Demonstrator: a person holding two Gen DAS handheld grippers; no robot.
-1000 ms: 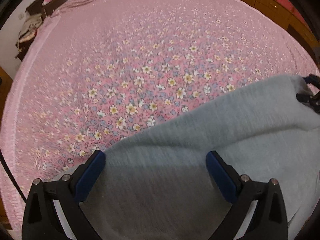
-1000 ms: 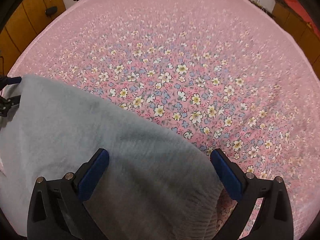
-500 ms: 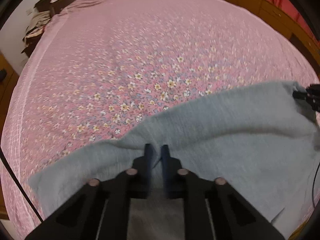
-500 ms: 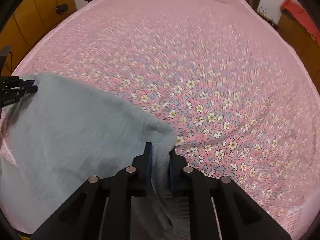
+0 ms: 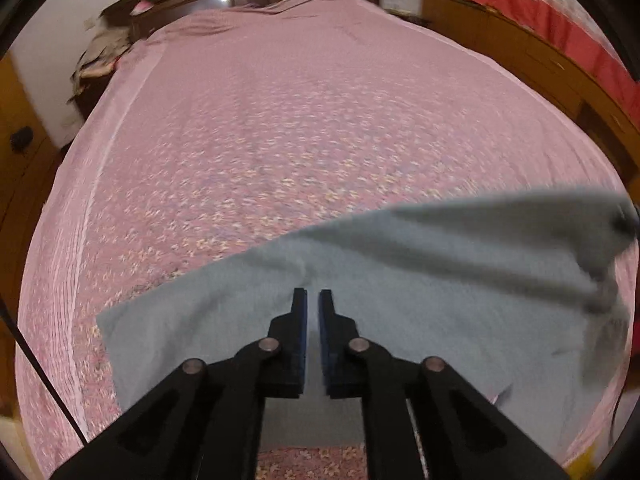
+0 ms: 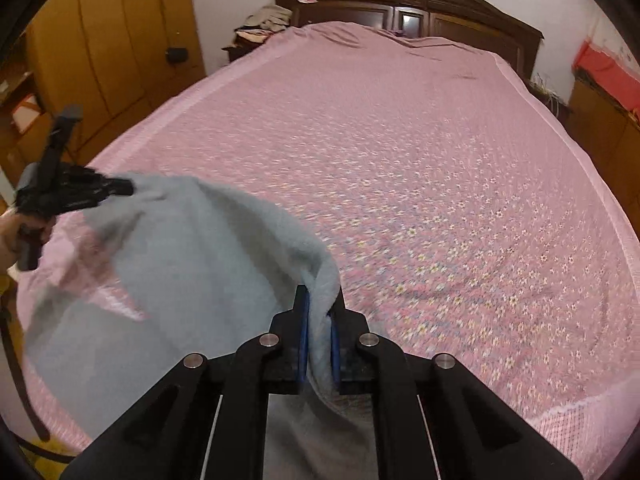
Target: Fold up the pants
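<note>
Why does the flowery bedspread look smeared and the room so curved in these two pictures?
Left wrist view: motion blur smears the bedspread flowers and the grey pants; the left gripper stays sharp. Right wrist view: milder blur; the fisheye lens bows the headboard and darkens the corners.

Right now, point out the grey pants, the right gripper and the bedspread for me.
grey pants [image 6: 168, 264]: right wrist view, middle of the lifted cloth.
right gripper [image 6: 318, 300]: right wrist view, between its fingertips, clamped on the pants' edge.
bedspread [image 6: 420, 152]: right wrist view, bare pink floral surface.
</note>
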